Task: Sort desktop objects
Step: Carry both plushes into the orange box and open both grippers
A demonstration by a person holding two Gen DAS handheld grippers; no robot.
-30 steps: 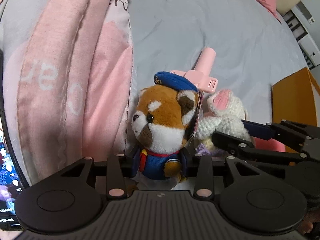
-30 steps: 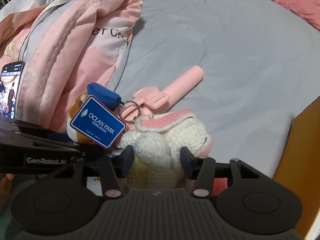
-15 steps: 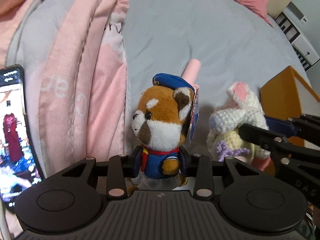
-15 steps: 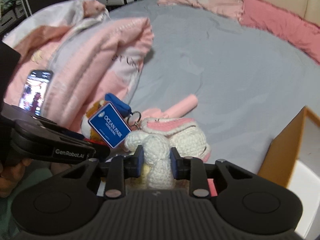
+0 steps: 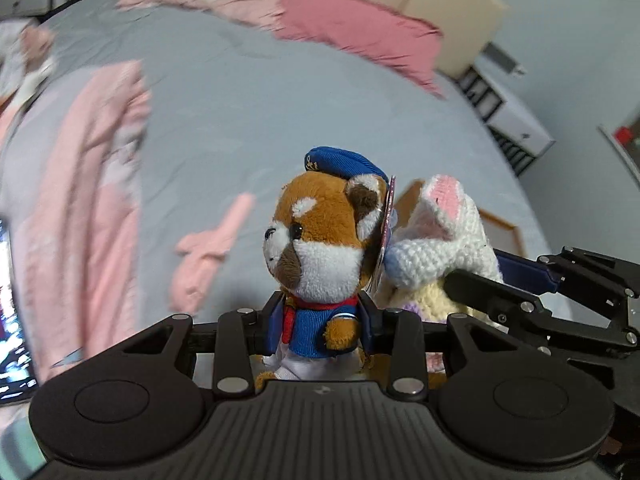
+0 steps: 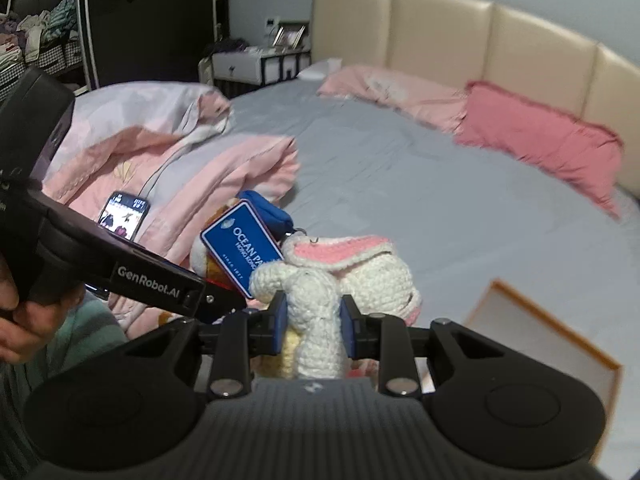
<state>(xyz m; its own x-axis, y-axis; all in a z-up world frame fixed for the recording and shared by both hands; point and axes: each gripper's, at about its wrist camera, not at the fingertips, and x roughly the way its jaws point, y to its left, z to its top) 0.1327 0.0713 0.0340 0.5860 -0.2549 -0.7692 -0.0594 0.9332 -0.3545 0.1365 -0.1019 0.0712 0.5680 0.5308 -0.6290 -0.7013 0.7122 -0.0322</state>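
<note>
Between the blue pads of the left gripper (image 5: 320, 322) sat a red panda plush (image 5: 320, 248), pinched at its blue sailor jacket, upright and facing left, with a blue cap on its head. Its jaws were closed in to the width of the toy's torso. From the right wrist view the same plush (image 6: 208, 256) showed only in part, behind a blue "Ocean Park Hong Kong" tag (image 6: 243, 254) that hung from it on a ring.

Just to the right, the right gripper (image 6: 313, 322) clamped a crocheted white bunny (image 6: 344, 276) by a narrow knitted part, its pads pressed close on both sides. The bunny's pink-lined ears flopped across its top. In the left wrist view the bunny (image 5: 444, 244) stood touching the panda's tag side, and the right gripper's black linkage (image 5: 540, 300) crossed in front of it.

Both toys were held above a grey bedsheet (image 5: 248, 120). A pink handled object (image 5: 208, 252) lay blurred on the sheet to the left of the panda. Beyond it lay a pink and grey quilt (image 6: 180, 164), with a lit phone (image 6: 124, 220) resting on it. An orange-edged box (image 6: 548, 340) sat open to the right, near the bunny. Pink pillows (image 6: 540, 140) lay against a cream padded headboard (image 6: 480, 40).
</note>
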